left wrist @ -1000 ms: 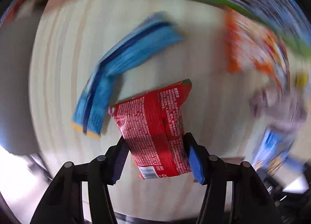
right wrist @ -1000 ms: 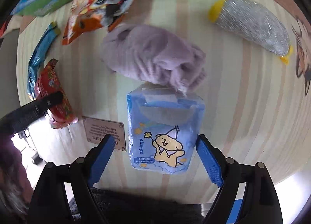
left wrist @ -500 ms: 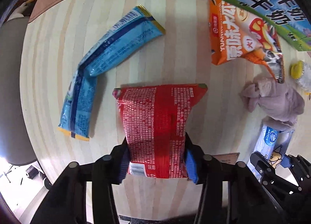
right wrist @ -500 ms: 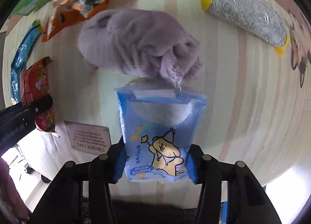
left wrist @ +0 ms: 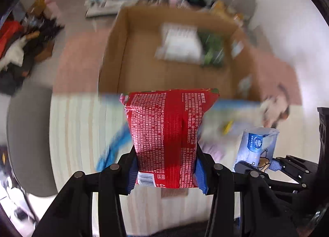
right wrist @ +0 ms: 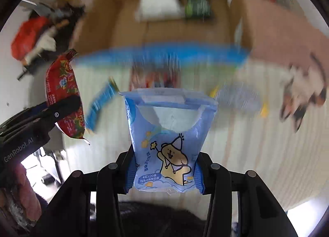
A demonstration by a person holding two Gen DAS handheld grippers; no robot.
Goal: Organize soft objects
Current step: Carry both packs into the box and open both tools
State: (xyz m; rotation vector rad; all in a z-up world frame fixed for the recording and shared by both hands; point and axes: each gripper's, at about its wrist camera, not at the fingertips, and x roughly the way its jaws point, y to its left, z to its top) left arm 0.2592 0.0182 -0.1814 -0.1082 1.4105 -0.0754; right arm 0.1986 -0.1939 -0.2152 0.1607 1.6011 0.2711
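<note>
Both tongs are carrying: left tongs point(left wrist: 166, 172) clamping the red snack pack point(left wrist: 167, 134), right tongs point(right wrist: 163, 172) clamping the blue tissue pack point(right wrist: 168, 142), above the bench point(left wrist: 82, 134). Next, releasing over the far cardboard box point(left wrist: 176, 68).

Cardboard box point(left wrist: 121, 52) open-topped, near half bare; white pack point(left wrist: 178, 45), green pack point(left wrist: 212, 51) crowd far side.

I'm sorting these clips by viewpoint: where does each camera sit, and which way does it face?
Left wrist: on the left gripper, looking along its fingers past a clamped red packet toward a cardboard box; the right gripper shows at the side.
Right wrist: on the right gripper, looking past a clamped blue tissue pack; the left gripper shows at the side.
Shared: box, both packs, striped table.
</note>
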